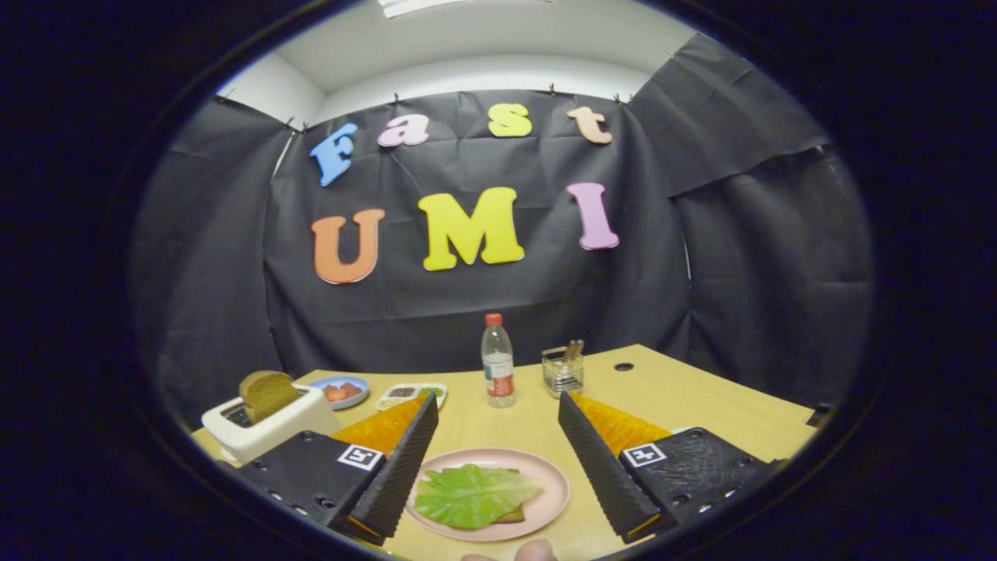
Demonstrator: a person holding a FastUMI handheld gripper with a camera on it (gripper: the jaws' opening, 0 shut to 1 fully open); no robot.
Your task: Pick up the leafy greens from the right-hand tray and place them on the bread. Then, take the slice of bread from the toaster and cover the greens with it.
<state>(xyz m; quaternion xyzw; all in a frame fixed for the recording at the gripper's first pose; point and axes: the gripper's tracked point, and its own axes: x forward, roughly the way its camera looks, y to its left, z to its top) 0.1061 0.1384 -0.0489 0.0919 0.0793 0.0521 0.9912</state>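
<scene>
A green leaf (473, 494) lies on a slice of bread (514, 514) on a pink plate (545, 475), which sits between and just below my two fingers. My gripper (498, 428) stands open above the plate with nothing between its fingers. A brown slice of bread (267, 393) sticks up out of the white toaster (269, 428), to the left of the left finger. Only a corner of the bread under the leaf shows.
Beyond the fingers stand a clear bottle with a red cap (498, 362) and a wire holder (562, 370). A blue dish (339, 391) and a white tray (410, 396) with food sit behind the toaster. The wooden table (701, 397) has a round hole (623, 366). Fingertips of a person (533, 551) show below the plate.
</scene>
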